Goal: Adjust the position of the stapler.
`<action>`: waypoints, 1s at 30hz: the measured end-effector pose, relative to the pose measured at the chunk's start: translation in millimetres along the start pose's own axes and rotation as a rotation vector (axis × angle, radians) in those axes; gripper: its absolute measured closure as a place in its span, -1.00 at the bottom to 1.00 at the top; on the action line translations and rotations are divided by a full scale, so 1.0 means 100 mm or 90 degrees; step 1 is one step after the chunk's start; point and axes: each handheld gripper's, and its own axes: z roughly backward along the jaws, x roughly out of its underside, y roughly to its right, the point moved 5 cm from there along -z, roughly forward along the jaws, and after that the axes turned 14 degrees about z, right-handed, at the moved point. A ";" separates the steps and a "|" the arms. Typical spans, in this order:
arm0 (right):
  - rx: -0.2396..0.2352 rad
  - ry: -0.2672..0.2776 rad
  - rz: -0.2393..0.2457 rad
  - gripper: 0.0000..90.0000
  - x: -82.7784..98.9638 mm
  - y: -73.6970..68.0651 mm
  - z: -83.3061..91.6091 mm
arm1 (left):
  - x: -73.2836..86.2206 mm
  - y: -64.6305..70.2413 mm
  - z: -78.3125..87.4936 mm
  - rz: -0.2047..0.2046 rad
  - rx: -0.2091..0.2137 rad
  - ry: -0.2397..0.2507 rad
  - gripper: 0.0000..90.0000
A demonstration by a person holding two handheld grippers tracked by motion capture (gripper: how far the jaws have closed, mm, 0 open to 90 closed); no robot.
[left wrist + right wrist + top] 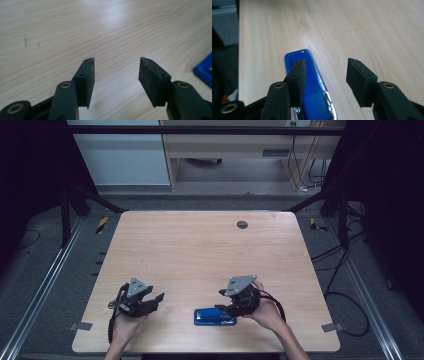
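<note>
both grippers gape: right gripper (325, 77) above the blue stapler (312, 85), left gripper (116, 80) empty.

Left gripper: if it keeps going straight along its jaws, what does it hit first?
Probably just the bare wooden table. The left gripper stands open, and the blue stapler sits off to the side.

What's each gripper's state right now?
Left gripper: open, nothing between the tongs.
Right gripper: open above the blue stapler, not gripping it.
</note>
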 end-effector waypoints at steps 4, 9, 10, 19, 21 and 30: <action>0.037 0.044 -0.040 0.08 0.08 0.02 0.14 | -0.03 0.15 0.02 -0.030 0.037 -0.004 0.02; 0.084 0.065 -0.091 0.10 0.23 0.02 0.27 | -0.10 0.29 0.04 -0.051 0.049 -0.001 -0.03; 0.093 0.071 -0.101 0.12 0.27 0.02 0.30 | -0.13 0.32 0.05 -0.052 0.052 0.004 -0.03; 0.136 0.098 -0.157 0.60 0.64 -0.10 0.49 | -0.34 0.71 0.10 -0.077 0.100 0.034 -0.02; 0.135 0.103 -0.162 0.70 0.68 -0.13 0.51 | -0.35 0.75 0.09 -0.081 0.105 0.034 0.01; 0.116 0.096 -0.165 0.99 0.76 -0.23 0.46 | -0.48 1.16 -0.06 -0.102 0.132 0.037 -0.07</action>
